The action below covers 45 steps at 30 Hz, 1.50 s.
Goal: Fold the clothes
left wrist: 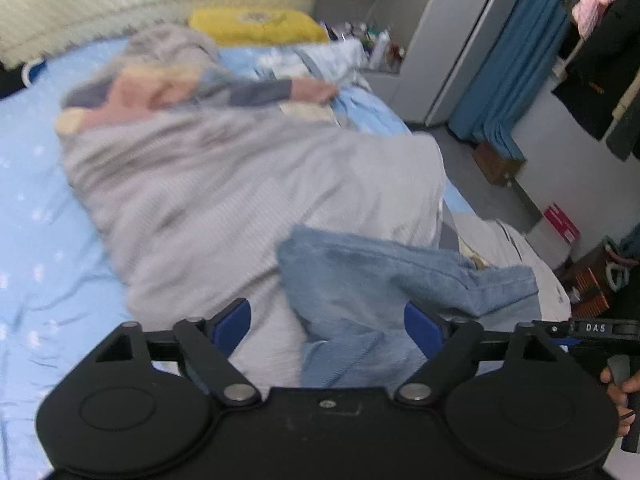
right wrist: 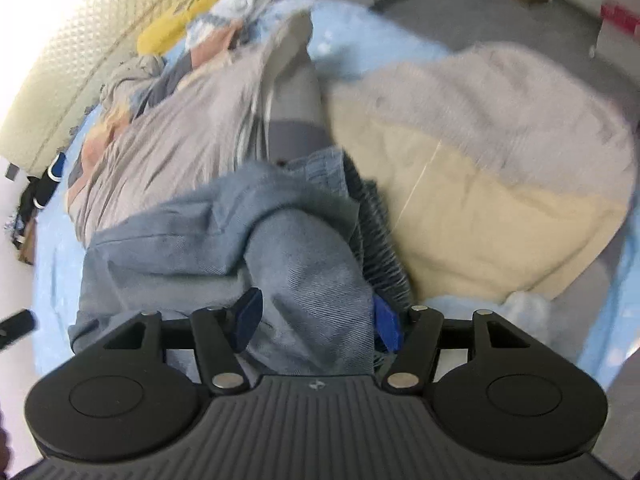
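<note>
A pair of light blue jeans (left wrist: 384,280) lies crumpled on the near part of the bed, on top of a grey ribbed garment (left wrist: 240,184). My left gripper (left wrist: 328,326) is open just above them, its blue pads (left wrist: 236,322) wide apart with a fold of denim and grey cloth lying between. In the right wrist view a thick bunch of the jeans (right wrist: 308,264) runs between the blue pads (right wrist: 250,314) of my right gripper (right wrist: 318,320), which is shut on it. The frames are blurred by motion.
The bed has a light blue sheet (left wrist: 36,208) and a padded cream headboard (left wrist: 120,4). A yellow pillow (left wrist: 256,24) and more clothes lie at its head. A beige-and-grey blanket (right wrist: 500,168) lies to the right. A hand (left wrist: 618,380) holds the other gripper's handle.
</note>
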Tool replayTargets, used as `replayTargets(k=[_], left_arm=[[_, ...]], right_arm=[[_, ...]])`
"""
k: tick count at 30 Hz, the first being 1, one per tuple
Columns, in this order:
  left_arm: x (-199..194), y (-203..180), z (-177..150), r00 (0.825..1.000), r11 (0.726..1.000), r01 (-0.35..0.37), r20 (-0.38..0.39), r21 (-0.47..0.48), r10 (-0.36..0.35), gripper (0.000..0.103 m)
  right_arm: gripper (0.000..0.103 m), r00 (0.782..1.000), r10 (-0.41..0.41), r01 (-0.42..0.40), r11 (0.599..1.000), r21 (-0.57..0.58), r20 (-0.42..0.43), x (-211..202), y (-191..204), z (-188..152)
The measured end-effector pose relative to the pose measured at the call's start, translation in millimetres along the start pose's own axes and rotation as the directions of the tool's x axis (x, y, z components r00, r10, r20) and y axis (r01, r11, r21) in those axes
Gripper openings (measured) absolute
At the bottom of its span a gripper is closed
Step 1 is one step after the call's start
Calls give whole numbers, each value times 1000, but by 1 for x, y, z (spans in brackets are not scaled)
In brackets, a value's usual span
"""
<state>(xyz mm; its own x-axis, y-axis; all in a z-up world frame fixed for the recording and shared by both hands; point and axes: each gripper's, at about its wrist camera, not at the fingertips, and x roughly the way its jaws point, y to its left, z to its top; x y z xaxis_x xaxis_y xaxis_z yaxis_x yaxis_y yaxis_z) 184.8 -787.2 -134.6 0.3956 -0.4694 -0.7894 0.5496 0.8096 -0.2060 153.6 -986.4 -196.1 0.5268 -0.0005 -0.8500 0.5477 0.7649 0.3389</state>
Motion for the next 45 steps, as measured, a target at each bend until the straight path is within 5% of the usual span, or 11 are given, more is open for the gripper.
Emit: replayTargets(k=[4,11,16,18,25,38,41,45], left_arm=[[-45,22,-2,997,999,-47,63,-8,47,87],[-127,87,-22,987,995,-90,130,-50,96,90],[-189,147,-42,979,991,-114,163,-68,124,94],[-208,172,-51,977,990,-120,170,-77,131,95],[-263,234,-77,959,970,-215,161,-114,232,95],[-356,312,-134,854,849,-452,143,-275,501,97],[-372,330,-144,836,827,-472,142,-305,529,99],[-387,360,-155,835,825,-474,138,-309,532,99]], right_arm=[[63,997,-39,43,998,-53,62,-11,41,15],[63,988,9,12,991,-135,152,-12,147,10],[63,979,44,-6,982,-188,199,-2,232,-20],[63,976,66,-21,977,-211,208,-3,219,-46],[63,972,139,-83,957,-277,189,-33,270,-110],[63,957,260,-173,869,-464,129,-70,341,-203],[65,956,262,-173,866,-469,131,-76,360,-225],[66,955,264,-172,863,-476,133,-83,385,-255]])
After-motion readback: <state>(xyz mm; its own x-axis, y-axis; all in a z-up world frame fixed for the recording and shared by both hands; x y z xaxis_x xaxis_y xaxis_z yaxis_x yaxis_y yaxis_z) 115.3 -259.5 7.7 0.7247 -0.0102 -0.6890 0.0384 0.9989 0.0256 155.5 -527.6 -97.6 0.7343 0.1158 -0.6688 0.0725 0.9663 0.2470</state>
